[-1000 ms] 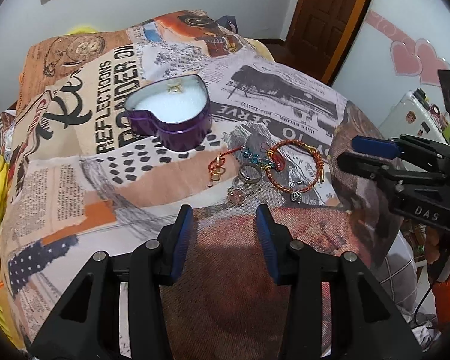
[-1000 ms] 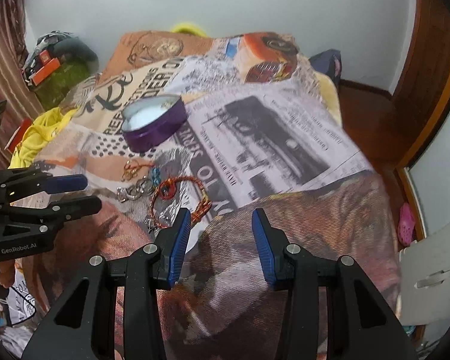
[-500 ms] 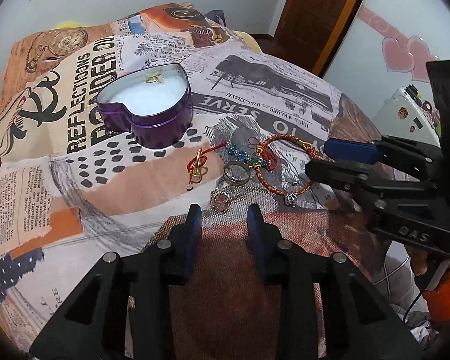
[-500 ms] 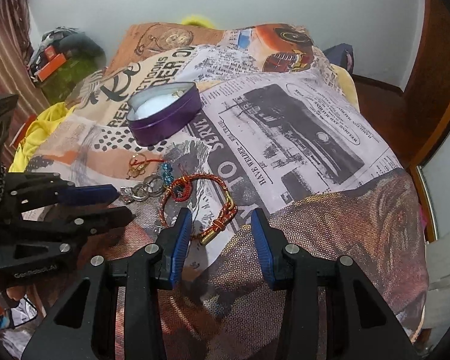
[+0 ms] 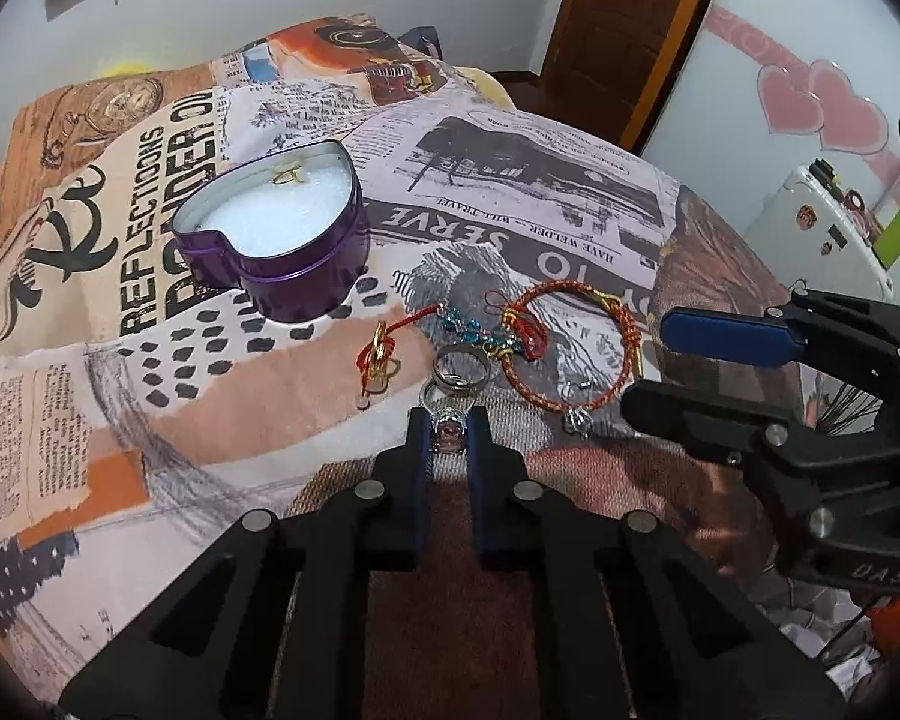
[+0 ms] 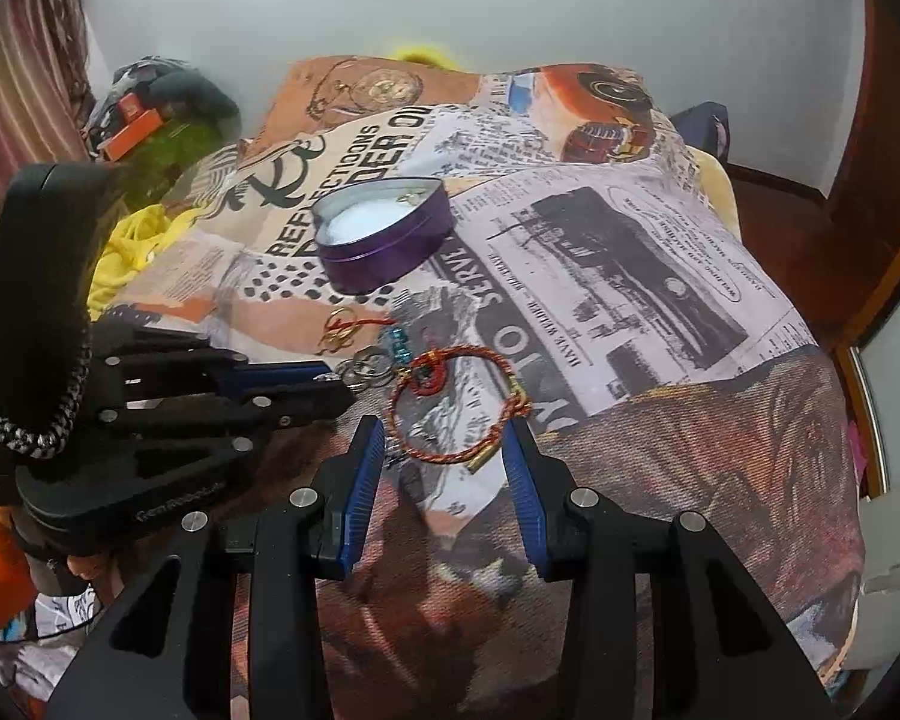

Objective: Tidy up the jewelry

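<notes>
1. A bedspread (image 5: pixel 510 198) printed like old newspaper pages, with orange and brown patches, fills the middle of both views; its cloth looks soft and faintly rumpled.
2. In the upper left of the left wrist view sits a heart-shaped purple tin (image 5: pixel 306 282), glossy metal, with a white grainy lining and a small gold piece (image 5: pixel 287 175) lying near its far rim.
3. Below and right of the tin the loose jewelry lies close together: a red cord charm (image 5: pixel 378 354) with gold loops, a string of blue beads (image 5: pixel 471 327), a plain silver ring (image 5: pixel 462 367), and a round red-and-gold braided bracelet (image 5: pixel 570 354) with a small silver pendant at its near edge.
4. The left gripper (image 5: pixel 448 438), at the lower centre of that view, has its blue-padded fingers drawn narrow around a silver ring with a pink stone (image 5: pixel 448 435), which sits just near of the plain ring; whether the pads actually press it cannot be told.
5. The right gripper (image 6: pixel 444 450), lower centre of the right wrist view, is spread wide, its ribbed blue pads flanking the near arc of the bracelet without touching it.
6. A wooden door (image 5: pixel 624 18) and pink heart stickers (image 5: pixel 822 102) occupy the upper right.
</notes>
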The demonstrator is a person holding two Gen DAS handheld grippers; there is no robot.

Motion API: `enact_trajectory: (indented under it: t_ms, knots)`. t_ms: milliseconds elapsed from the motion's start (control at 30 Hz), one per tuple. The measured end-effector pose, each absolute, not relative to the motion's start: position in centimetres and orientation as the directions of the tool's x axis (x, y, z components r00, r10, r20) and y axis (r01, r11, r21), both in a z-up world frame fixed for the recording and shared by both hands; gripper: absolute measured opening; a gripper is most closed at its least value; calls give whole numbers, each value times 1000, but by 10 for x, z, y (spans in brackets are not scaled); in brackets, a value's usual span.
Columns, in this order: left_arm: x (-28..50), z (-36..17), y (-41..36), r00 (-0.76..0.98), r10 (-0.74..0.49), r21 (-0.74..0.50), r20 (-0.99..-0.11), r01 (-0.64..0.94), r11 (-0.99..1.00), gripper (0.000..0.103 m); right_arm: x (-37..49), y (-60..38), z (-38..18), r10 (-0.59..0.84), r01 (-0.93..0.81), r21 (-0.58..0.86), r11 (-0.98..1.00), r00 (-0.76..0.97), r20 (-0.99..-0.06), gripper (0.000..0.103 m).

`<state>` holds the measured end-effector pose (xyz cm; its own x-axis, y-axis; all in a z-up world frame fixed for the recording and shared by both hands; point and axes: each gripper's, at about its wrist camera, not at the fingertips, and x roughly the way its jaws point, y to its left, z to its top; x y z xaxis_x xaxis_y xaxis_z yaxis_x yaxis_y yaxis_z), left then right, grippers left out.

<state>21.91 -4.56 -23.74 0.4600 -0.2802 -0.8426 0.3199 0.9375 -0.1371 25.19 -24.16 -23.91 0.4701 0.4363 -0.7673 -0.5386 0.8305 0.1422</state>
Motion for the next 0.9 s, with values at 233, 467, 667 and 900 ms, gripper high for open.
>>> enact_trajectory:
  t_ms: [233, 467, 667, 900]
  knots:
    - [201, -231, -31, 472, -276, -149, -837, 289, 946, 10, 248, -227, -246, 445, -573, 139, 808, 438, -781, 29]
    - [186, -219, -16, 493, -296, -182, -818, 266, 947, 10, 250, -216, -254, 436, -590, 123, 798, 424, -794, 20]
    - [184, -216, -21, 499, -286, -162, -818, 278, 947, 10, 251, -215, -257, 418, -586, 100, 804, 438, -796, 10]
    - [182, -210, -18, 512, -275, -154, -814, 265, 952, 10, 248, -218, -251, 430, -589, 104, 802, 447, -784, 9]
